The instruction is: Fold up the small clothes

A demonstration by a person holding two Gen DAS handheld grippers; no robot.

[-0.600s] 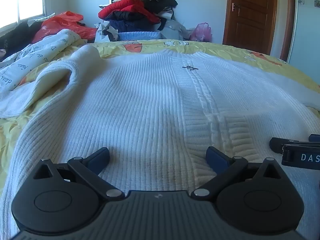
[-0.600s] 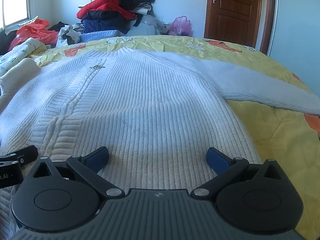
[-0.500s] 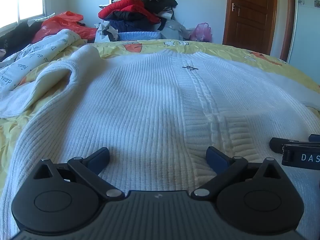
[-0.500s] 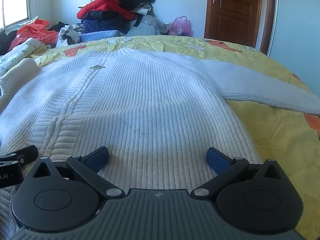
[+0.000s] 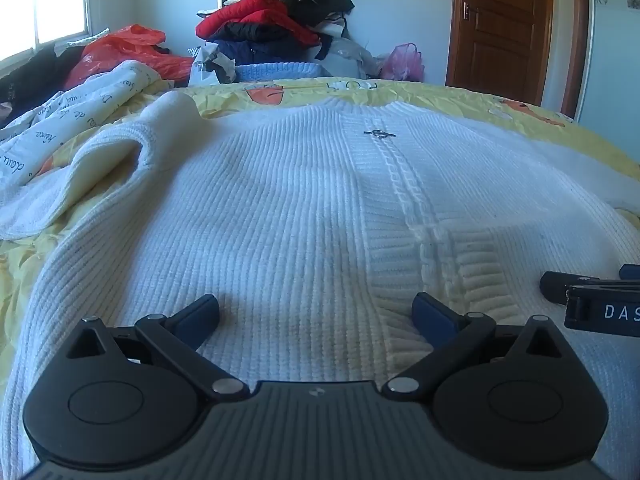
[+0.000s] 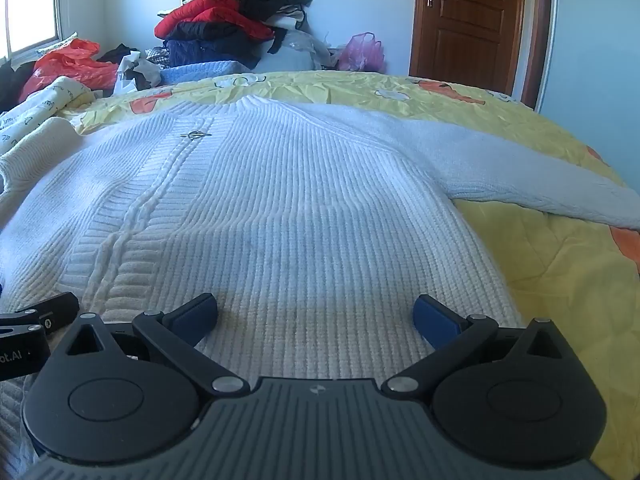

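A white ribbed knit cardigan [image 5: 304,208] [image 6: 280,200] lies spread flat on a yellow bed cover, neckline away from me, a small metal clasp [image 5: 379,133] near its top. Its left sleeve [image 5: 92,168] is bunched up; its right sleeve [image 6: 500,168] stretches out to the right. My left gripper [image 5: 316,314] hovers over the left half of the hem, jaws wide open, nothing between them. My right gripper [image 6: 316,314] is over the right half of the hem, also wide open and empty. Each gripper shows at the edge of the other's view [image 5: 592,296] [image 6: 36,320].
The yellow bed cover [image 6: 560,280] with orange prints lies under the cardigan. A white printed blanket [image 5: 80,112] sits at the left. A heap of red, dark and blue clothes [image 5: 272,32] and bags stands behind the bed. A brown door [image 6: 468,20] is at the back right.
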